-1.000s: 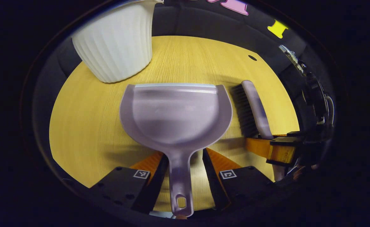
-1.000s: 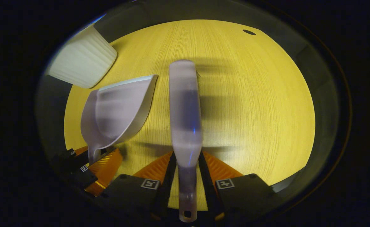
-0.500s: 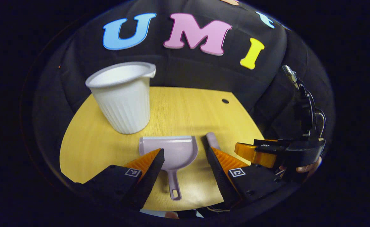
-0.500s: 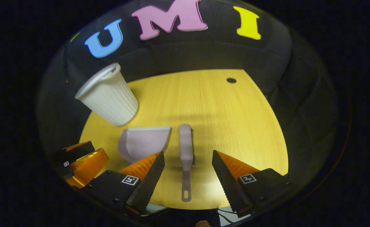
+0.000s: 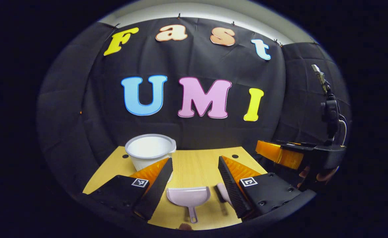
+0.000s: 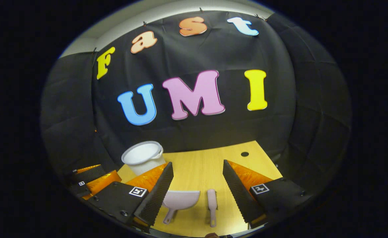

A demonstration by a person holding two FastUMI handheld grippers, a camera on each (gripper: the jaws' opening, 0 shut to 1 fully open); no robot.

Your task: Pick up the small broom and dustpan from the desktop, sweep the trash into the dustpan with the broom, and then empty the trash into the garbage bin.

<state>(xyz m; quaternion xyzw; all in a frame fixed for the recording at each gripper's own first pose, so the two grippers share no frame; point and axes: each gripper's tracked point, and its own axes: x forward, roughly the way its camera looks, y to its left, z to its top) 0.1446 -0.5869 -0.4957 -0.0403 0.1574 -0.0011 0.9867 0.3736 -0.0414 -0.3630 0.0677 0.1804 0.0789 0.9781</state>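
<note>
A lilac dustpan point(image 5: 189, 197) lies flat on the yellow wooden desk point(image 5: 194, 163), handle toward me, below my open left gripper point(image 5: 194, 173). The lilac broom point(image 5: 223, 194) lies beside it on the right, partly behind my right finger. In the right gripper view the dustpan point(image 6: 180, 200) and broom point(image 6: 211, 205) lie side by side below my open right gripper point(image 6: 197, 178). Both grippers hang high above the desk with nothing between their fingers. The white ribbed garbage bin point(image 5: 150, 152) stands at the back left of the desk, also the bin point(image 6: 143, 158) in the right gripper view.
The right gripper, in a hand, shows at the right of the left gripper view point(image 5: 281, 155). The left gripper's orange finger point(image 6: 96, 180) shows at the lower left of the right gripper view. A small dark hole point(image 6: 244, 154) marks the desk's far right corner.
Both grippers opened, let go of the dustpan and broom handles and pulled up and back. The tools now lie small on the desk, far below the fingers.
</note>
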